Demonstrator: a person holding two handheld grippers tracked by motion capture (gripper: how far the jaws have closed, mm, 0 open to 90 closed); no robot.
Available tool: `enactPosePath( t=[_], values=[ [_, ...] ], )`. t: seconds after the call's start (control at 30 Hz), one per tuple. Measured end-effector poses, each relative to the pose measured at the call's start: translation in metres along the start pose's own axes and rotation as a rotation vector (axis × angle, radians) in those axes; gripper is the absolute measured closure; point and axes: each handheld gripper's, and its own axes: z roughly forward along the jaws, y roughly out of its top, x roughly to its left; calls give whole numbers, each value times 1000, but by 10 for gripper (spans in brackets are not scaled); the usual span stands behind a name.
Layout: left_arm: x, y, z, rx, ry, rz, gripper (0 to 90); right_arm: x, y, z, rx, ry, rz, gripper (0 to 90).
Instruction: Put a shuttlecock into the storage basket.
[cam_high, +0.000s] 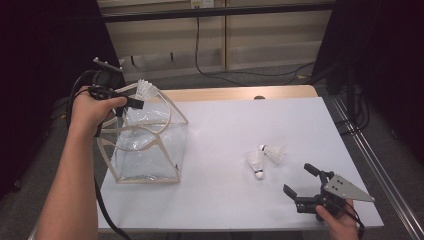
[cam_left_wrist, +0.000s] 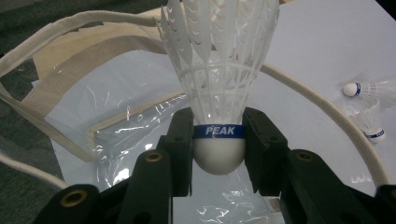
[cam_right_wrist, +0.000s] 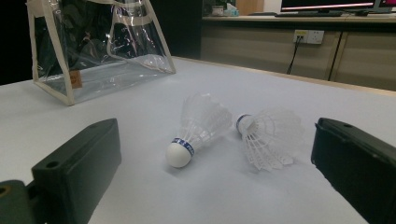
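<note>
Reading "PEAK" — shuttlecock (cam_left_wrist: 218, 88) band, left tongs (cam_left_wrist: 218, 140)

Left gripper (cam_high: 136, 102) holds a white shuttlecock (cam_high: 145, 90) above the clear bag (cam_high: 145, 150) at the table's (cam_high: 215, 200) left side. Right gripper (cam_high: 300, 180) rests low, jaws spread, near two shuttlecocks (cam_high: 265, 157) lying side by side on the white top.

White shuttlecock (cam_left_wrist: 219, 84), blue band; clear bag (cam_high: 145, 150), beige trim; black jaws.
</note>
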Motion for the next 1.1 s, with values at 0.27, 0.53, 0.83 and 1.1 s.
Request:
enactPosePath(
  t=[0.27, 0.53, 0.83, 1.1],
  values=[
    [4, -1, 3, -1, 3, -15, 656, 0, 0, 0, 1, 2, 1, 14],
    [8, -1, 6, 4, 12, -29, 656, 0, 0, 0, 1, 1, 1, 15],
    [10, -3, 10, -3, 25, -42, 656, 0, 0, 0, 0, 2, 0, 15],
    [12, -4, 12, -4, 39, -50, 656, 0, 0, 0, -3, 3, 1, 15]
  ],
)
